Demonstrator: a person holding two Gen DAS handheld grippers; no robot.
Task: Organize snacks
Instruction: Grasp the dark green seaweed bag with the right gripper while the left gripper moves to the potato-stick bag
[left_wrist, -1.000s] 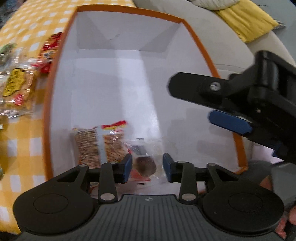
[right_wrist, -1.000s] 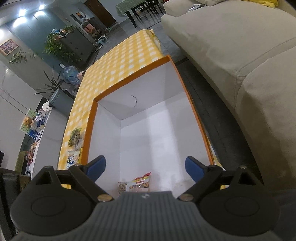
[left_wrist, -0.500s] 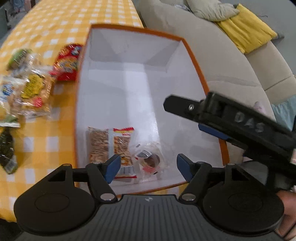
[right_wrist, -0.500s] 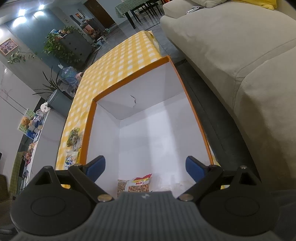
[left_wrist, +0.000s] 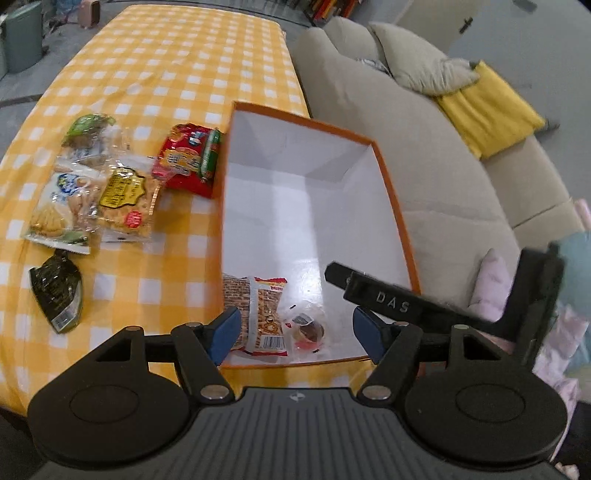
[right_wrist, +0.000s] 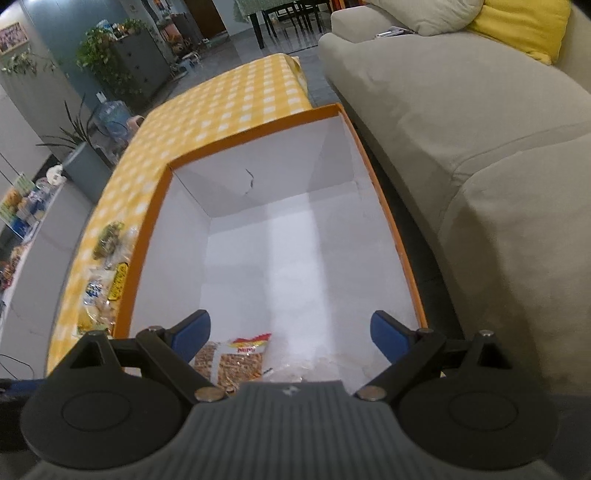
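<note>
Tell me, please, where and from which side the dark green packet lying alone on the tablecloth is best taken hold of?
I would grip the dark green packet across its narrow middle, coming straight down from above. It lies flat on the tablecloth, apart from the other snacks, with bare cloth along both long edges for the fingers. Its crinkled ends look less secure.

"DAS" on the right tongs (left_wrist: 380, 295)

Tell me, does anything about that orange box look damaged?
Yes: the orange box has a thin dark crack or tear on its white far inner wall. The snacks inside it look intact.
</note>
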